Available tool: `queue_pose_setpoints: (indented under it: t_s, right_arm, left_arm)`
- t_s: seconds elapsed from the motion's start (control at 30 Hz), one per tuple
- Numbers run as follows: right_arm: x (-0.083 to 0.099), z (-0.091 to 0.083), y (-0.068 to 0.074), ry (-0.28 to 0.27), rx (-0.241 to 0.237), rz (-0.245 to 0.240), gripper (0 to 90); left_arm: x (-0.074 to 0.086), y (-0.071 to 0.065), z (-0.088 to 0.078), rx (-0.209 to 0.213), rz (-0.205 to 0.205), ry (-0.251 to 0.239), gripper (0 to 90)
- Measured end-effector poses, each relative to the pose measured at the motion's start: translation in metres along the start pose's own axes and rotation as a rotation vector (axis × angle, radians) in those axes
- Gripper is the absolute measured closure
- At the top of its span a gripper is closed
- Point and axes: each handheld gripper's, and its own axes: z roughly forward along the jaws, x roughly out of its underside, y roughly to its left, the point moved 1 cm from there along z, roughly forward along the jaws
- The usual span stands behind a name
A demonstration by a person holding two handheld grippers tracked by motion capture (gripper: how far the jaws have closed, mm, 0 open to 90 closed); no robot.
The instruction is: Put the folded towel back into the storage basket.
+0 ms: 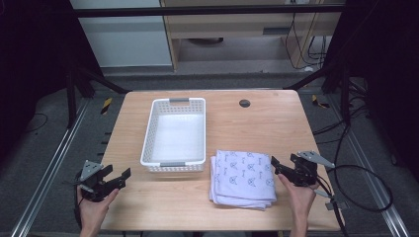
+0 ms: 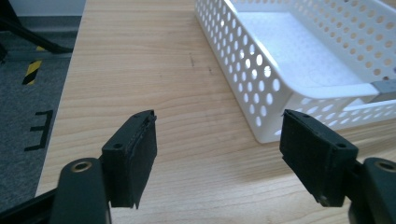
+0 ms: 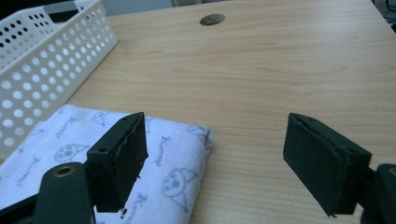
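1. Folded towel (image 1: 243, 177) lies on the table (image 1: 267, 123), long axis running near to far, just right of the white basket (image 1: 175, 133).
2. Left gripper (image 1: 122, 178) gapes wide, empty.
3. Right gripper (image 1: 275, 165) gapes wide, empty, at the towel's right edge.

Lit evenly from overhead, bright on the wooden table (image 1: 197, 197), dim to near black at both sides of the high view. Soft, short shadows under the white basket (image 1: 174, 133) and the folded cloth (image 1: 243, 178). Washed out slightly inside the basket floor (image 2: 299, 46) in the left gripper view. Mildly soft and low in detail in the high view. Sharp on the tabletop in both gripper views, a little blurred on the nearest black parts at the bottom
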Motion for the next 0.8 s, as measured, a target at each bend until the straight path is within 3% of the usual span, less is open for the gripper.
queue_pose_setpoints:
  t_s: [0.27, 0.5, 0.8]
  right_arm:
    - [-0.006, -0.011, -0.002, -0.020, -0.021, -0.009, 23.5]
    - [-0.014, -0.018, 0.007, -0.038, -0.047, -0.032, 24.9]
    - [-0.026, -0.029, 0.019, -0.057, -0.063, -0.072, 24.2]
  left_arm:
    - [-0.004, -0.011, -0.004, 0.045, 0.002, 0.005, 31.5]
    - [-0.007, -0.025, -0.007, 0.087, 0.010, -0.007, 32.5]
    - [-0.017, -0.055, -0.008, 0.156, 0.063, -0.008, 32.4]
